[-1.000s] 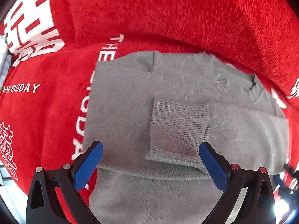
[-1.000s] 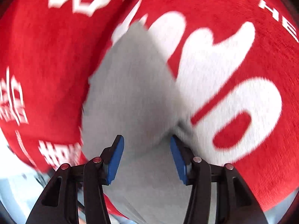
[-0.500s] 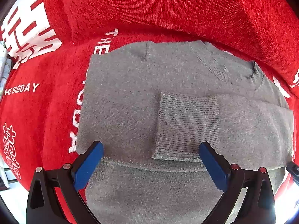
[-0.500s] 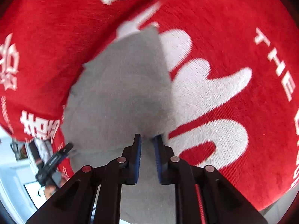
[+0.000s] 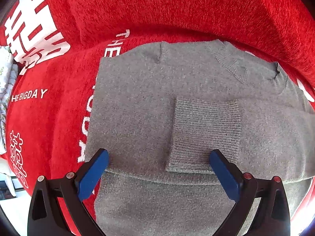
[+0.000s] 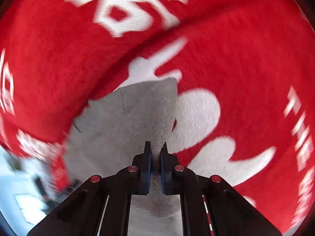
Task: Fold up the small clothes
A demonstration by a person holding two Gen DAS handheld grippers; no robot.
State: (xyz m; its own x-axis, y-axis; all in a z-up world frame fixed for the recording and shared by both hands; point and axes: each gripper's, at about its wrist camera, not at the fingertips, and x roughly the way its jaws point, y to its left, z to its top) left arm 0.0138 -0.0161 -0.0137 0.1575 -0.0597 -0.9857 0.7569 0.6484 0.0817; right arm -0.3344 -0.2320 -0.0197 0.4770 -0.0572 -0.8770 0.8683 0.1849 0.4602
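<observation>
Red blanket [image 5: 177,9] under grey sweater [image 5: 137,102]; right gripper [image 6: 155,155] pinches sweater; left gripper [image 5: 157,169] spread.

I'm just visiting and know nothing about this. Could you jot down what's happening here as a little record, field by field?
Garment: grey sweater, lying flat, one sleeve folded across its front
Sleeve cuff: ribbed cuff resting on the chest area
Surface: red blanket with white lettering
Left gripper: jaws wide open, above the sweater, holding nothing
Right gripper: jaws closed, pinching an edge of the sweater
Right view: blurred
</observation>
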